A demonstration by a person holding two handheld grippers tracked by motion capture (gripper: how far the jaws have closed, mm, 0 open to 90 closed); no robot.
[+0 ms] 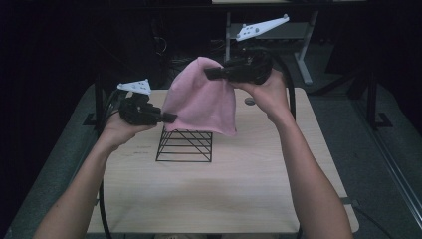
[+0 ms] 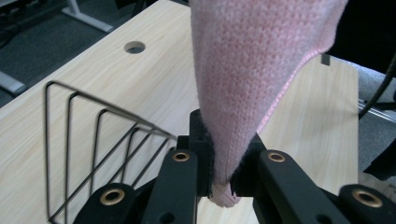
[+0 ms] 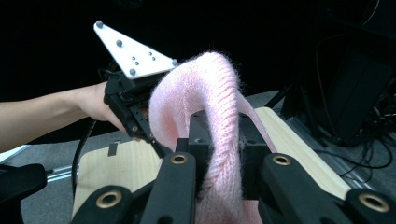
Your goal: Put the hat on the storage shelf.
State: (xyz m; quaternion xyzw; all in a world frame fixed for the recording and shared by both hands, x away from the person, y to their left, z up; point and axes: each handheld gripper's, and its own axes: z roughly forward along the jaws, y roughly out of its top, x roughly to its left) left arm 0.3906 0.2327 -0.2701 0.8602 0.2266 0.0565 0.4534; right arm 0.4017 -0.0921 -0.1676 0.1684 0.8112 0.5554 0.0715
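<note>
The pink hat [image 1: 201, 97] hangs in the air over the far half of the table [image 1: 239, 189], above a black wire rack [image 1: 185, 144], stretched between the two grippers. Its long axis slants: the crown end points up and away, pinched by the right gripper [image 1: 209, 73], and the open brim falls toward the table, its lower left corner clamped by the left gripper [image 1: 171, 118]. Both sets of jaws are clenched on the knit. The left gripper view shows the brim corner [image 2: 224, 186] squeezed between the pads, its tip poking out beneath, with the rack [image 2: 93, 140] just beside and a round hole [image 2: 134, 46] in the tabletop. The right gripper view shows a fold of hat [image 3: 219, 140] arching up out of the jaws, and beyond it the left gripper [image 3: 159, 145] biting the fabric's lower edge.
</note>
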